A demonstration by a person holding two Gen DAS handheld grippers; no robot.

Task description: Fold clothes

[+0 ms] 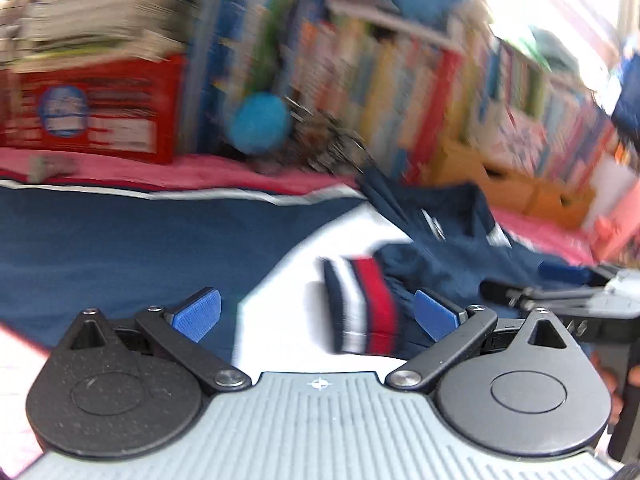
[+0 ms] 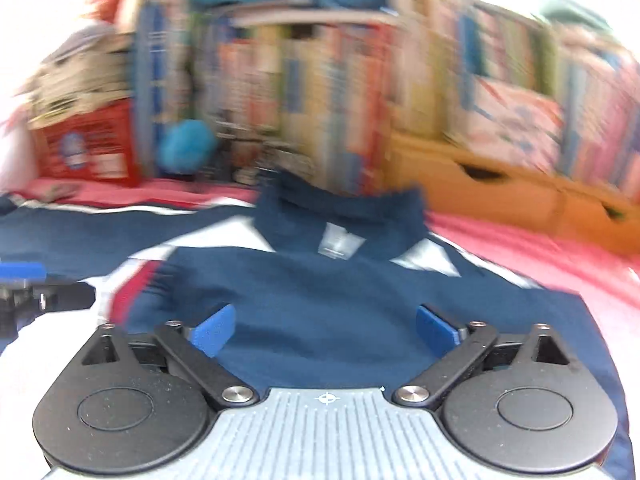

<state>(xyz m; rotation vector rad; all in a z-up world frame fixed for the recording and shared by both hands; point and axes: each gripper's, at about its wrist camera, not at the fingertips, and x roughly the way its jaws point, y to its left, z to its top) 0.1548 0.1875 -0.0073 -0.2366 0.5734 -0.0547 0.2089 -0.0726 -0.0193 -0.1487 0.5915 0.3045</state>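
Tongs released in both hands: left tongs [image 1: 318,314] and right tongs [image 2: 326,330] hang over the navy-and-white jacket [image 2: 320,292], spread mid-frame on what seems a pink bed [image 2: 520,240]. Its striped knit cuff [image 1: 362,304] should fold squarely inward.

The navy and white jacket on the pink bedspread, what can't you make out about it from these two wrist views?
- Neck label, right wrist view: motion blur makes its print unreadable.
- Navy and white jacket hem, both views: cut off by the gripper bodies and the bottom edge.
- Striped red, white and navy cuff, left wrist view: smeared; its sleeve runs behind the right jaw pad.
- Book spines: blurred.
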